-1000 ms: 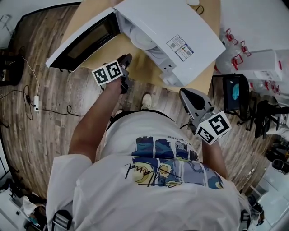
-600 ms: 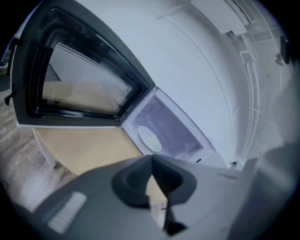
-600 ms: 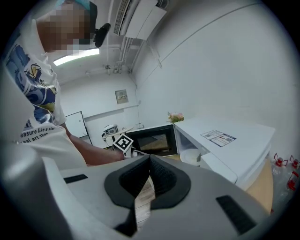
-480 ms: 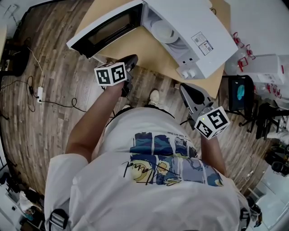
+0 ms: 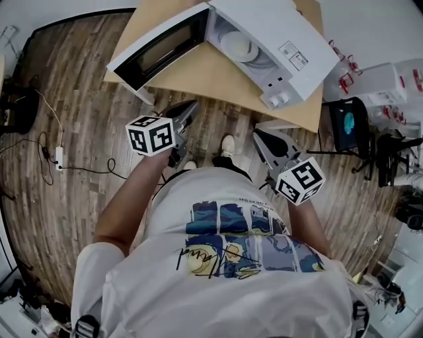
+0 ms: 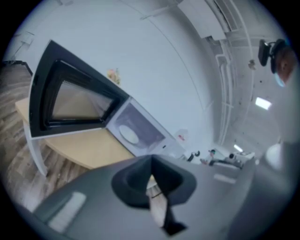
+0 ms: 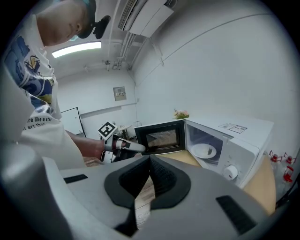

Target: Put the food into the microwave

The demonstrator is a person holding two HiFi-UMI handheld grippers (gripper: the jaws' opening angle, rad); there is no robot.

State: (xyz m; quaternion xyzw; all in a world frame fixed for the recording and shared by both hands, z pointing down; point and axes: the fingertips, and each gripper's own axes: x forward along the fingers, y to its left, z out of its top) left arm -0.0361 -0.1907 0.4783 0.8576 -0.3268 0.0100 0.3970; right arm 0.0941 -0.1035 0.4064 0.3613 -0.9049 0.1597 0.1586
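Your left gripper point(image 5: 190, 105) has just closed its jaws on nothing and pulled back from the microwave point(image 5: 264, 20). Right gripper point(image 5: 261, 137), jaws together and empty, has retreated too. White plate point(image 5: 239, 46) sits inside, door point(image 5: 158, 49) open: loading looks done. Both forearms are held near your waist, grippers aimed at the table point(image 5: 205, 72).

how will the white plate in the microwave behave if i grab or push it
The plate looks like smooth white ceramic: probably stiff, and breakable if knocked against the microwave opening. Its glossy shallow rim may slip in a pinch. Lying flat inside, it would likely slide, not tip, when pushed.
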